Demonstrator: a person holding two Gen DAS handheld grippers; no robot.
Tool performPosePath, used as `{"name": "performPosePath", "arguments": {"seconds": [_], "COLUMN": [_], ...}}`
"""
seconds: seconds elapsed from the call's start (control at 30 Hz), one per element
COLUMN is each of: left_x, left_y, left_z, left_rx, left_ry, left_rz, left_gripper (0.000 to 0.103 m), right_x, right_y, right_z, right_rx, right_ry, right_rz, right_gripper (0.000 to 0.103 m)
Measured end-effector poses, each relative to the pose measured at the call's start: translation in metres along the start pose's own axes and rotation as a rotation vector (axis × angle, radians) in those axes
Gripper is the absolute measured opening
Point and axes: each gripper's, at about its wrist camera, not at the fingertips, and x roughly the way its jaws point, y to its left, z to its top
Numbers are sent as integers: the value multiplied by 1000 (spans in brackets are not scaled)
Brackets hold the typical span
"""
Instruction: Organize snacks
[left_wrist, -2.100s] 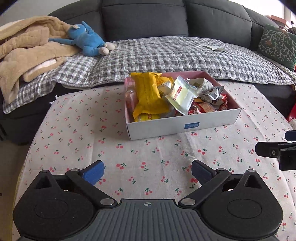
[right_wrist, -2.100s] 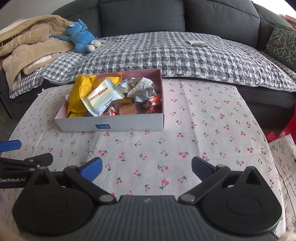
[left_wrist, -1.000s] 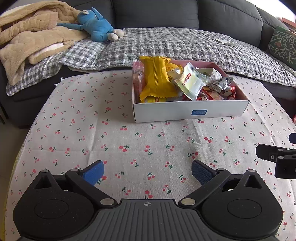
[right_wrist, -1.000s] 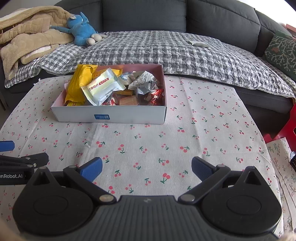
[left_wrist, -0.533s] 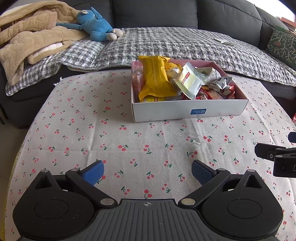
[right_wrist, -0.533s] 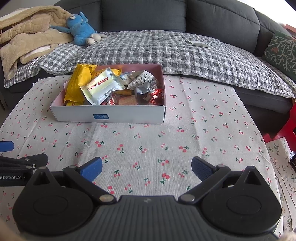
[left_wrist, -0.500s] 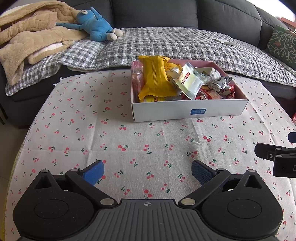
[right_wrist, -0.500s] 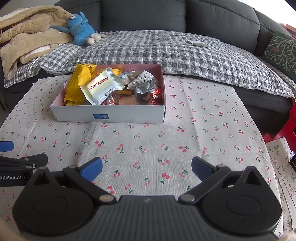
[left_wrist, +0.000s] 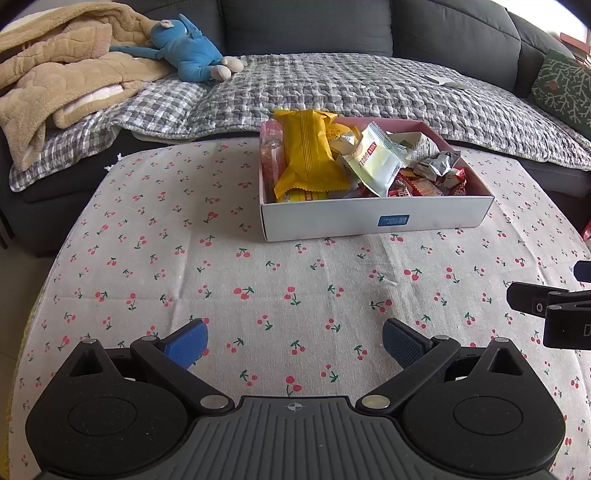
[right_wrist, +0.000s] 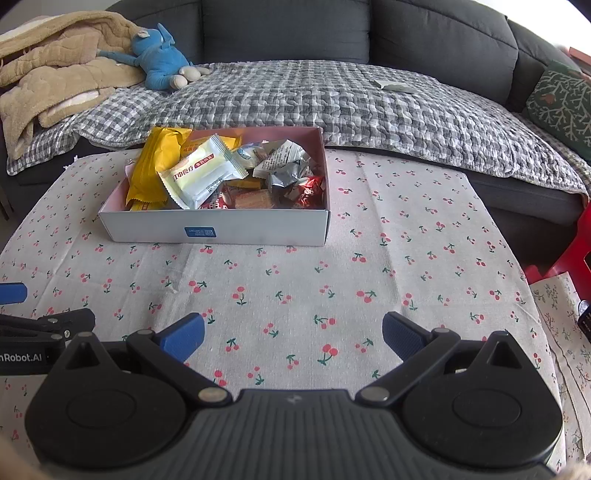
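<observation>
Since two seconds ago we are seeing the box (left_wrist: 373, 221) sit lower and a little closer in both views; over the last half second almost nothing is shifting. We are holding the left gripper (left_wrist: 295, 341) and right gripper (right_wrist: 293, 332) above the counter (left_wrist: 184, 258), fingers spread wide, gripping nothing. All snacks (right_wrist: 229, 173) are lying piled in the box at twelve o'clock, none loose on the cloth, which fits either unsorted contents or a finished gathering.
</observation>
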Motion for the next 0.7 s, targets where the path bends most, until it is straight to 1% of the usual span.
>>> {"name": "performPosePath", "arguments": {"seconds": [0.53, 0.7], "left_x": [2, 3], "left_y": [1, 0], "left_z": [0, -2], "left_rx": [-4, -6], "left_ry": [8, 10], "left_rz": [-21, -31], "left_gripper": [102, 102], "right_x": [-1, 7], "right_y": [-1, 2], "right_z": [0, -6], "right_rx": [10, 11], "right_ry": [-7, -7], "right_rz": [-9, -14], "right_gripper": [103, 103]}}
